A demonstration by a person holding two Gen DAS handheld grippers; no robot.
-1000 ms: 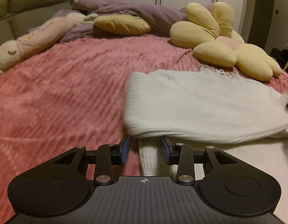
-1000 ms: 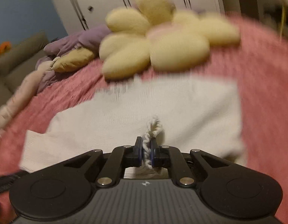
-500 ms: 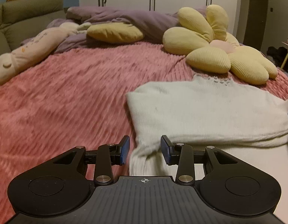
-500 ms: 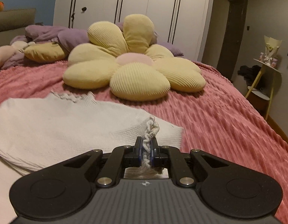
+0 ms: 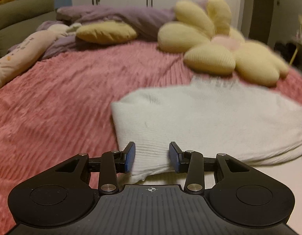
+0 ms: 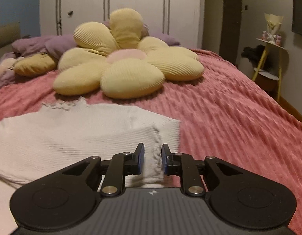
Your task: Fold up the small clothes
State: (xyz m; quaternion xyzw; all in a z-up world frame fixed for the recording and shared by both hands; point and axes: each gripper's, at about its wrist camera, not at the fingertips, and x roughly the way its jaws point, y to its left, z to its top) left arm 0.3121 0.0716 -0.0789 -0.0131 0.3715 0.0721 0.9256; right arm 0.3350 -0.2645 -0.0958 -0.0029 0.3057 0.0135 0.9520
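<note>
A white knit sweater (image 5: 209,121) lies on the pink bedspread (image 5: 62,101), its lower half folded up over itself, collar toward the flower cushion. My left gripper (image 5: 151,156) is open, its jaws either side of the sweater's near left corner. In the right wrist view the sweater (image 6: 72,133) fills the lower left. My right gripper (image 6: 152,161) is open, with the sweater's knitted right edge lying loose between its jaws.
A yellow flower cushion (image 6: 121,66) lies just beyond the sweater. A purple duvet (image 5: 121,17), a yellow pillow (image 5: 105,32) and a long plush toy (image 5: 23,54) sit at the bed's head. The bed edge and a side table (image 6: 270,58) are to the right.
My right gripper has opened and let go of the sweater's edge, which now lies on the fold. The left gripper stayed open and shifted slightly over the near corner.
</note>
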